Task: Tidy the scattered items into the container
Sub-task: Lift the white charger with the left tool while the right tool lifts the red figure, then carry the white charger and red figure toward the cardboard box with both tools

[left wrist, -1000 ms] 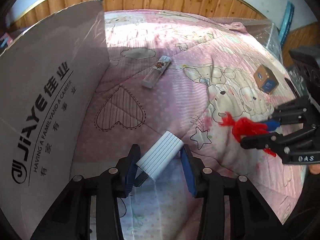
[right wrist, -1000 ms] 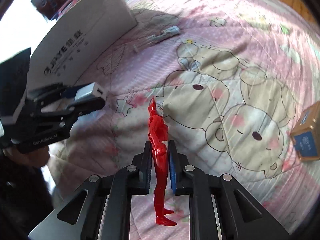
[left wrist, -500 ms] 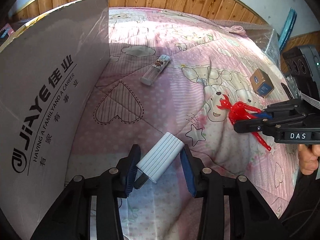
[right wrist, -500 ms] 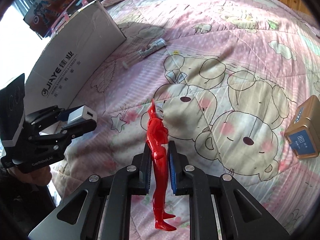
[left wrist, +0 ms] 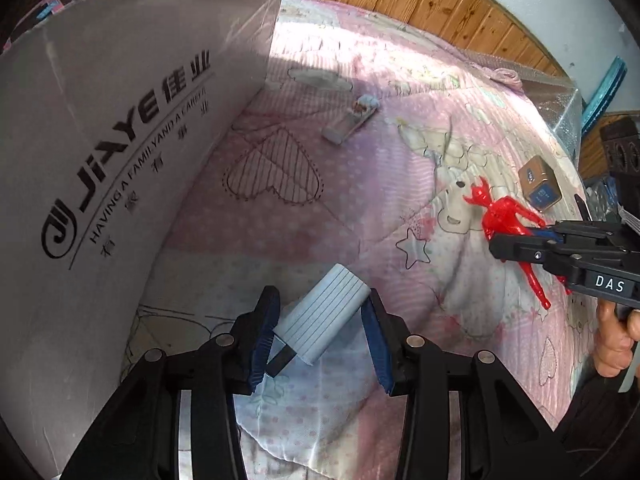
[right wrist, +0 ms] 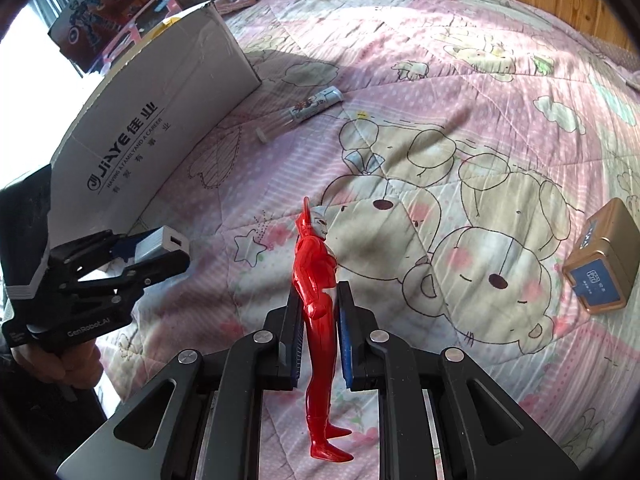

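The left gripper clamped a ribbed grey power bank beside the cardboard box; the right gripper pinched a red figure – both above the pink quilt, where a tube and a gold tin lay well apart.

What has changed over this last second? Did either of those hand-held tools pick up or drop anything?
Nothing was picked up or dropped. Both tools rose away from the pink quilt, which now looks farther below. The left tool stays shut on the grey power bank, the right tool on the red figure. The tube, gold tin and cardboard box lie unmoved.
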`<state>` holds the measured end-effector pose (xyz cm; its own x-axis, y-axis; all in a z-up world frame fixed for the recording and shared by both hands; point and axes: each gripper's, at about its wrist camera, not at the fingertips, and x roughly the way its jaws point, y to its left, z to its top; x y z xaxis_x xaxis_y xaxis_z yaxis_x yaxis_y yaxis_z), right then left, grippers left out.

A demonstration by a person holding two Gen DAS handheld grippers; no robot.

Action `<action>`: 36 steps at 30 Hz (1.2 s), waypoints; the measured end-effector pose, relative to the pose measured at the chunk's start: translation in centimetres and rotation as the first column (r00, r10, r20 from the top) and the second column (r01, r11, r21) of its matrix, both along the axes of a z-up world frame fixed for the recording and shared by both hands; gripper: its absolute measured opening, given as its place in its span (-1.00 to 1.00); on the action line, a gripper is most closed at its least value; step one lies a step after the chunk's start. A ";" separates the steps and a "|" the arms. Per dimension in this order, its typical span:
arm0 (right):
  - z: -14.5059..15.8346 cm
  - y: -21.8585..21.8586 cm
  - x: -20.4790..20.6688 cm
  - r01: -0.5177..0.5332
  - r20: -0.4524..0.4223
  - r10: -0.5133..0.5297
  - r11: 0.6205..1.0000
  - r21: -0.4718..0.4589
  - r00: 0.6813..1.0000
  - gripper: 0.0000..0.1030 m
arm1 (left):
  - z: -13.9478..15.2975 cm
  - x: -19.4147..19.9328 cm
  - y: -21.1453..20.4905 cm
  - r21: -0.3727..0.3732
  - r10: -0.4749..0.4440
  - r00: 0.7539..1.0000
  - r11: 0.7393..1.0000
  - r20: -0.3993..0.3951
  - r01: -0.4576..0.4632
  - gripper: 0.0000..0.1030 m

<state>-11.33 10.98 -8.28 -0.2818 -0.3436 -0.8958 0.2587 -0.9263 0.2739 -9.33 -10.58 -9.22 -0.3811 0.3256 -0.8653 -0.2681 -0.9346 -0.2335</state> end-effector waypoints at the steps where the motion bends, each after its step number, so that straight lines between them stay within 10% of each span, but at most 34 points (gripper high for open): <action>1: -0.1 -0.3 0.0 -0.002 0.002 0.002 1.000 0.002 1.000 -0.68 | 0.0 0.3 -0.1 0.007 -0.011 1.000 1.000 -0.002 0.011 -0.15; 15: -0.6 -0.5 0.3 -0.016 0.017 0.016 1.000 0.012 1.000 -0.67 | 0.6 1.7 -1.0 -0.038 -0.183 0.979 0.983 -0.083 0.181 -0.15; 17: -0.7 -0.8 0.4 -0.025 0.015 0.024 1.000 0.013 1.000 -0.68 | 0.3 1.7 -0.8 -0.051 -0.199 0.977 0.979 -0.078 0.196 -0.47; 36: 0.0 -0.6 1.5 0.036 0.006 -0.036 0.998 -0.055 0.999 -0.70 | 1.0 1.8 -0.2 -0.049 -0.064 0.996 0.997 -0.056 0.061 -0.57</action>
